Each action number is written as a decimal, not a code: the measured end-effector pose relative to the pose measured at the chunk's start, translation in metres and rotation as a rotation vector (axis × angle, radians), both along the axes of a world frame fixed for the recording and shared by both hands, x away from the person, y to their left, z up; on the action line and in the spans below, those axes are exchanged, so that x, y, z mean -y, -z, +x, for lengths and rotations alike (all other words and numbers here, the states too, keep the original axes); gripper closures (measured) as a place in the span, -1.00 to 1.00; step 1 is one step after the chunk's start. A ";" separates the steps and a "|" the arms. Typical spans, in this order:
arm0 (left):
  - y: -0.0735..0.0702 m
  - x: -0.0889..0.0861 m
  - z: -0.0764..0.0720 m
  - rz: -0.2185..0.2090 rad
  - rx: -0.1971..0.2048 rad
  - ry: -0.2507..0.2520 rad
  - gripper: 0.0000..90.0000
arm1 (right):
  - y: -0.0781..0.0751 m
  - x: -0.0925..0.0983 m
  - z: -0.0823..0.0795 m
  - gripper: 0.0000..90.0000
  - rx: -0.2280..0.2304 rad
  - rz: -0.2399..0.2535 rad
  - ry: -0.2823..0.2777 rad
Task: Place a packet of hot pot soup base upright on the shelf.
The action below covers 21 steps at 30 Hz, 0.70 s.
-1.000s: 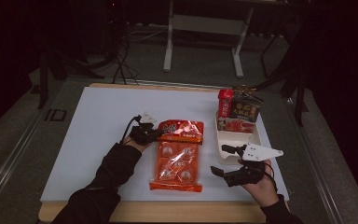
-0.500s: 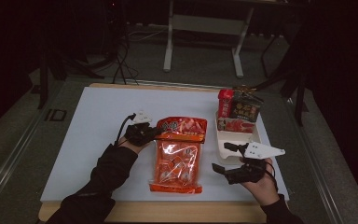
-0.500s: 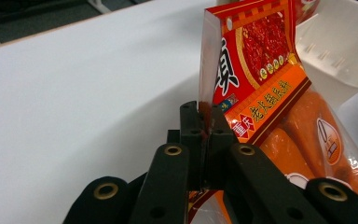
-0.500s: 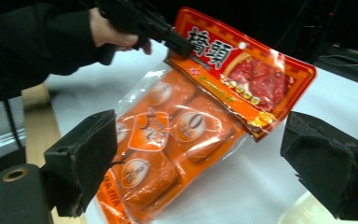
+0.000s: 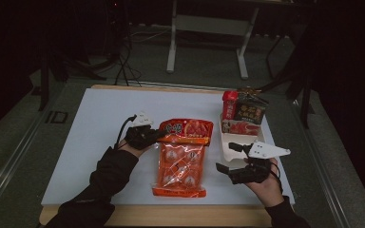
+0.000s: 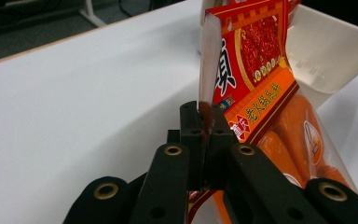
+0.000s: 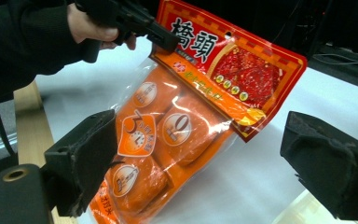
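A: We see the left tongs point(image 5: 158, 136) clamped on the upper left corner of the orange-red packet point(image 5: 180, 159); in the left gripper view the two black jaws press flat together on the packet's sealed edge point(image 6: 204, 100), with its red header rising above them.

B: We agree; from the high view the packet's top end is lifted off the white bench point(image 5: 90, 128) while its bottom end lies near the bench's front edge; it sits between the two hands, roughly at the middle of the bench.

A: And the right tongs point(image 5: 230, 159)? We see them near the packet's right side, held in the right hand point(image 5: 262, 183); their jaws stand well apart with nothing between the pads.

B: Yes; the right gripper view looks across at the packet point(image 7: 186, 126) between its own wide-set jaws, neither pad touching it; the left tongs point(image 7: 165, 42) bite the header's corner there too.

A: Behind the right tongs we see a white tray point(image 5: 228, 142), with a dark boxed packet point(image 5: 244, 114) standing at its far end; both are well apart from the left hand point(image 5: 135, 142).

B: Whether the tray touches the right tongs, we cannot tell.
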<state>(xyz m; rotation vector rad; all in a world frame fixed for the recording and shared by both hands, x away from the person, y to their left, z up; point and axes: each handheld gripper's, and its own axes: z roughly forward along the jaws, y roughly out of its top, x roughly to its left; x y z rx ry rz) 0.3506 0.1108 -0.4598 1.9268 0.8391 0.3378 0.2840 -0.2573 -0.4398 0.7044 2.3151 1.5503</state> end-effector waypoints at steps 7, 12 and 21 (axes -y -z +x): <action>-0.006 -0.002 -0.005 -0.004 0.009 0.017 0.99 | -0.005 -0.003 0.006 -0.75 0.000 0.009 0.012; -0.012 -0.003 -0.013 -0.025 0.032 0.043 0.99 | -0.012 -0.003 0.012 -0.72 0.000 0.025 0.033; -0.022 -0.009 -0.025 -0.085 0.068 0.136 0.99 | -0.018 -0.015 0.022 -0.68 -0.021 0.050 0.039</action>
